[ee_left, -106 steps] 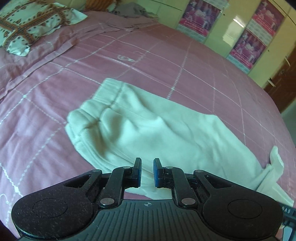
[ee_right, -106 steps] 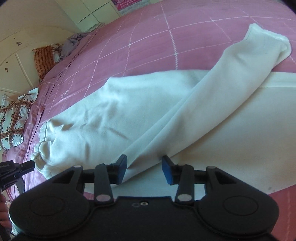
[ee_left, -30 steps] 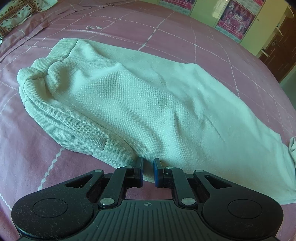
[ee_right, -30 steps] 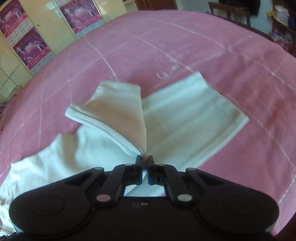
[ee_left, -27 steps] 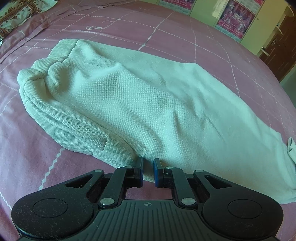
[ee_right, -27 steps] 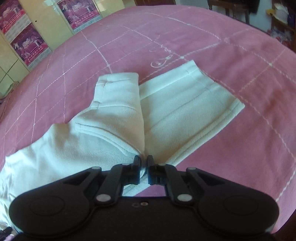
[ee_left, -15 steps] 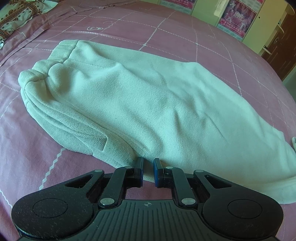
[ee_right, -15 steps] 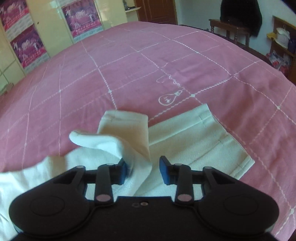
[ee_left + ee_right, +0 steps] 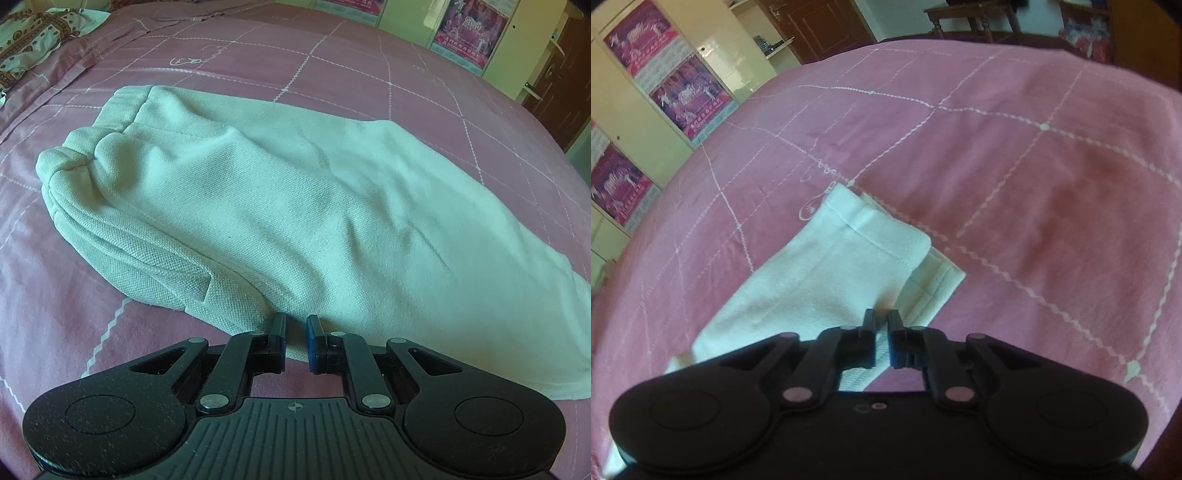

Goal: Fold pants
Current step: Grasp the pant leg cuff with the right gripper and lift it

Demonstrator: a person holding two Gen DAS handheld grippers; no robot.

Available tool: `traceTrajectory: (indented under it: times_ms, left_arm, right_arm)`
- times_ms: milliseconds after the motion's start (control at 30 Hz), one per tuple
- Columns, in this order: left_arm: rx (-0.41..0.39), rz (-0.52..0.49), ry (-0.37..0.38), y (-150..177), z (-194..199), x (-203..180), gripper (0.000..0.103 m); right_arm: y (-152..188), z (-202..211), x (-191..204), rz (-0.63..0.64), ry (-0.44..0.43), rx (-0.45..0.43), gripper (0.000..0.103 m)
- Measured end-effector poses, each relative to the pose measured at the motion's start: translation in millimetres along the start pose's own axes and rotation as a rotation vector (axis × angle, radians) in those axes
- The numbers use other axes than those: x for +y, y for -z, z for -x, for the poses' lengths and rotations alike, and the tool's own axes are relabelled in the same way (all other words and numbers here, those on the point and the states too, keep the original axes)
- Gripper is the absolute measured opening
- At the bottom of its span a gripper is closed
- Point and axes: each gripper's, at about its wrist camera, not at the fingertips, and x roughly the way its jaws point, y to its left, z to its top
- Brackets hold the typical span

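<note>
On the pink quilted bed (image 9: 332,55) lie the white pants (image 9: 295,192), folded lengthwise, one leg over the other. Waistband (image 9: 122,107) end sits toward the pillow side of the bed; the leg cuffs (image 9: 871,236) lie toward the foot, top cuff slightly offset so the lower cuff's hem peeks out beside it. Middle of the pants is cut off in both views, and the right wrist picture is blurred.

Left gripper (image 9: 295,334) sits at the near edge of the pants by the seat; jaws are narrowly apart, with cloth between them, but whether they pinch it cannot be told. Right gripper (image 9: 882,326) is over the leg near the cuffs, jaws almost together with a thin gap; a grip on the fabric cannot be made out.

Patterned pillow (image 9: 33,40) at the bed's far left corner, partly out of frame. Cream wardrobe (image 9: 646,122) with purple posters (image 9: 689,98) stands beyond the bed's edge; a brown door (image 9: 820,26) and a dark wooden table (image 9: 971,18) are past the far edge, only partly seen. Gripper bodies hide the bed's near edge in both views.
</note>
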Motion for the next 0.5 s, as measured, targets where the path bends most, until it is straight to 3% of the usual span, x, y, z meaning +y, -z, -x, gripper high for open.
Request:
traceTrajectory:
  times_ms: [33, 100, 200, 267, 367, 500]
  left_arm:
    - [-0.001, -0.003, -0.004, 0.4, 0.4, -1.2, 0.012]
    - [-0.001, -0.007, -0.011, 0.7, 0.6, -2.9, 0.012]
    - [-0.002, -0.01, -0.017, 1.1, 0.8, -3.9, 0.012]
    - [-0.003, -0.018, -0.021, 1.5, 0.7, -5.2, 0.012]
    - [-0.002, -0.023, -0.022, 1.1, 0.8, -5.3, 0.012]
    - [-0.003, -0.028, -0.016, 1.5, 1.0, -4.0, 0.012]
  right_arm:
    - [-3.1, -2.3, -3.8, -0.047, -0.02, 0.009, 0.037]
    - [-7.3, -5.9, -6.3, -0.088, -0.046, 0.009, 0.038]
    - [-8.3, -8.1, 1.9, -0.043, -0.007, -0.007, 0.027]
    - [-8.7, -10.7, 8.2, -0.01, 0.004, -0.011, 0.008]
    - [-11.3, -9.9, 18.6, 0.027, -0.011, -0.022, 0.004]
    - [-14.3, 41.9, 42.0, 0.133, -0.118, -0.182, 0.004]
